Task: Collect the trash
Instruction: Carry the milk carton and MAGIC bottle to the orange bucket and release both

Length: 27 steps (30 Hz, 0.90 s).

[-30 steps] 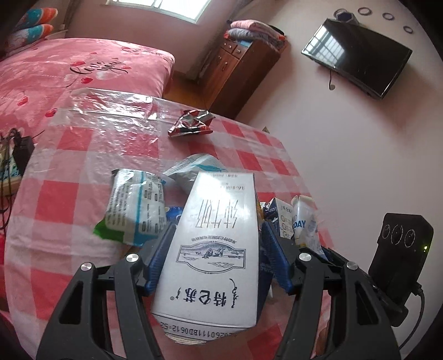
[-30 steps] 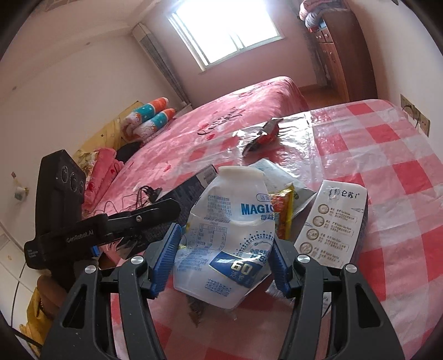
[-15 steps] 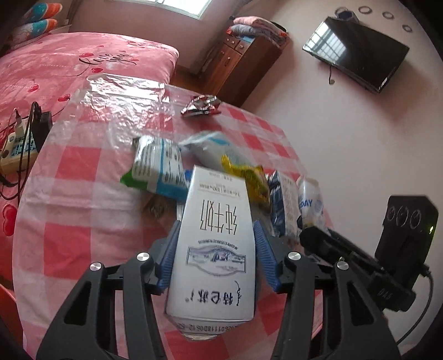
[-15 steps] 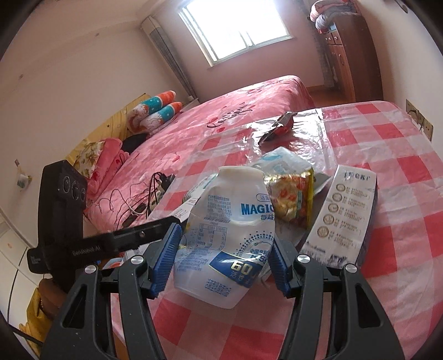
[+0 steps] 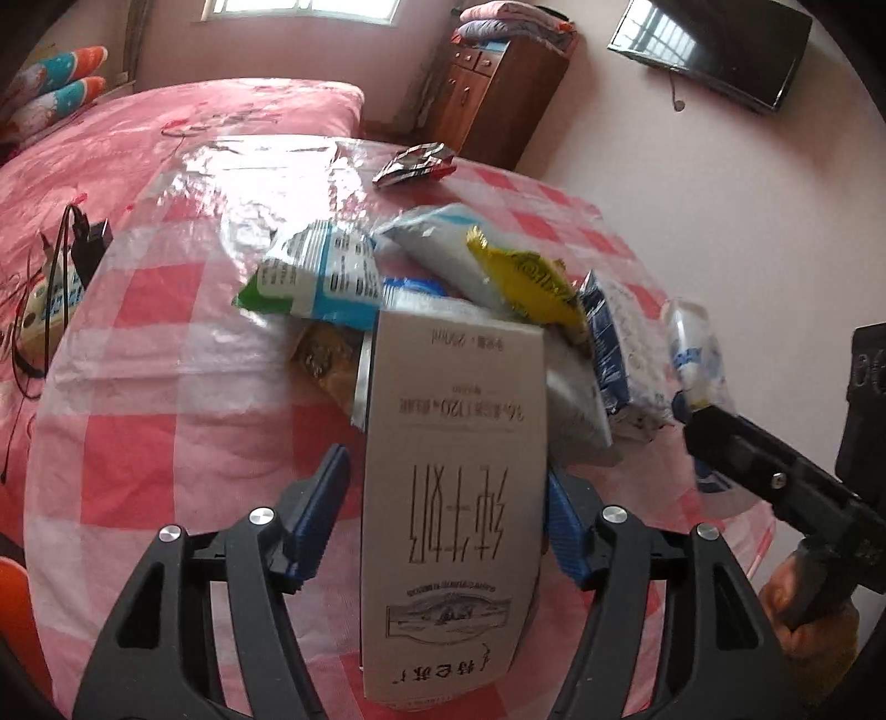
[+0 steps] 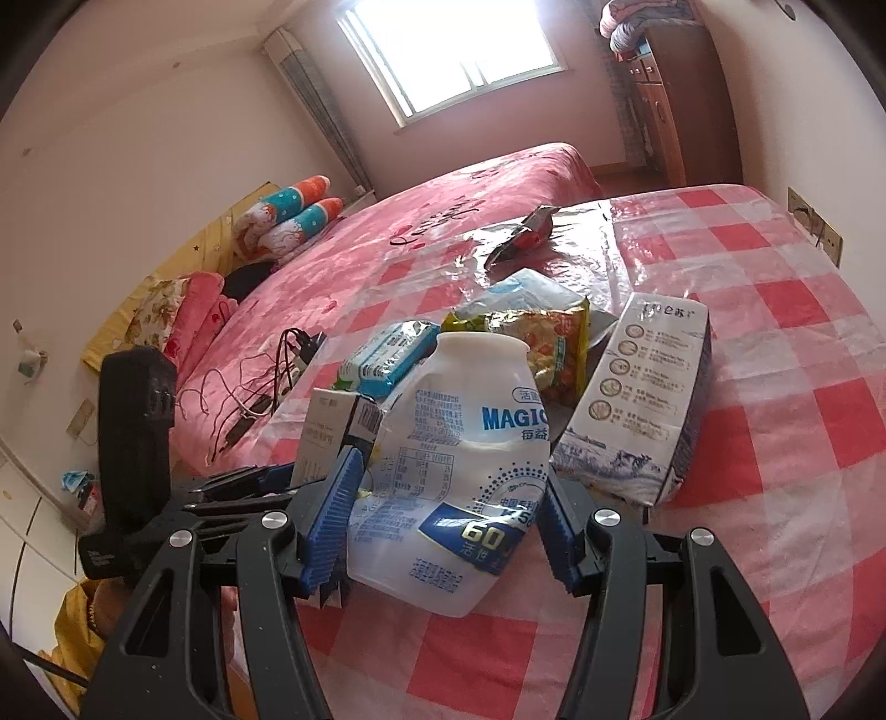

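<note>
Lying between the blue pads of the left gripper [image 5: 446, 515], a white milk carton [image 5: 451, 498] rests lengthwise on the checked table [image 5: 166, 421], its far end against a heap of trash. That gripper's jaws are opening: a gap shows between the left pad and the carton, while the right pad sits against its edge. Just beyond, the heap holds a green-and-blue wrapper [image 5: 315, 277], a grey-white pouch [image 5: 437, 249], a yellow snack bag [image 5: 531, 288] and a second, blue-sided carton [image 5: 614, 354] lying on its side. A crumpled red wrapper [image 5: 412, 163] lies well apart, toward the table's far edge. To the right of the heap, the right gripper [image 6: 443, 518] is clamped half-wide on a dented white plastic bottle [image 6: 459, 459] with blue print, both pads pressing its sides. A pink-covered bed [image 6: 443, 205] stands beyond the table, with a wooden cabinet [image 5: 498, 99] and a wall-mounted television [image 5: 714, 50] behind.
</note>
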{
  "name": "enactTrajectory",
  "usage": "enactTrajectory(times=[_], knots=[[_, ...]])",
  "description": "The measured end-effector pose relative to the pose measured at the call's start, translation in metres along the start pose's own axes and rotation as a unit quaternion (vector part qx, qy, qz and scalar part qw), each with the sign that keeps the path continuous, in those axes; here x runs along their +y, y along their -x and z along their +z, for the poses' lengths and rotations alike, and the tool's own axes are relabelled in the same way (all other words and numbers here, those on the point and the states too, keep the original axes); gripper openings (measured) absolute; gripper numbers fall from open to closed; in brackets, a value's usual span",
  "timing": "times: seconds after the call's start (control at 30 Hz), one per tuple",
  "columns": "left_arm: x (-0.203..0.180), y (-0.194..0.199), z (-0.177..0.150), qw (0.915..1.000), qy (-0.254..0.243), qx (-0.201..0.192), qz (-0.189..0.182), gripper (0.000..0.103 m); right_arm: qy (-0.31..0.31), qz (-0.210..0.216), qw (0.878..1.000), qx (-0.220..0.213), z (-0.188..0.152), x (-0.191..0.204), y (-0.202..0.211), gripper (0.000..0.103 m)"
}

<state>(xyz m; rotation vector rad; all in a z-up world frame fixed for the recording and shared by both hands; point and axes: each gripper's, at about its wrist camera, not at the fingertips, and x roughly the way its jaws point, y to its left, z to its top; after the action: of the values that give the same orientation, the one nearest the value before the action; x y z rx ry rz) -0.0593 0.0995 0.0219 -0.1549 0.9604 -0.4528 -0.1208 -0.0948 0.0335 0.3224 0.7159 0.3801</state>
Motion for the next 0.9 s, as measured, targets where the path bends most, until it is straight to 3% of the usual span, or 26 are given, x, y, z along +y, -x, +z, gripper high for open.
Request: enactTrajectory(times=[0.07,0.57,0.73,0.9], knots=[[0.003,-0.001,-0.005,1.0,0.005,0.005,0.003,0.058,0.002,-0.001,1.0,0.002,-0.002,0.001,0.0,0.06],[0.048,0.058,-0.041,0.9952,0.083,-0.049,0.015,0.058,0.032,0.047,0.997,0.056,-0.013,0.049,-0.033,0.06],[0.083,0.098,-0.062,0.9893,0.113,-0.079,0.048,0.058,0.064,0.077,0.992,0.082,-0.017,0.088,-0.051,0.06],[0.13,0.14,-0.092,0.9763,0.157,-0.104,0.107,0.058,0.111,0.117,0.981,0.109,-0.024,0.144,-0.073,0.06]])
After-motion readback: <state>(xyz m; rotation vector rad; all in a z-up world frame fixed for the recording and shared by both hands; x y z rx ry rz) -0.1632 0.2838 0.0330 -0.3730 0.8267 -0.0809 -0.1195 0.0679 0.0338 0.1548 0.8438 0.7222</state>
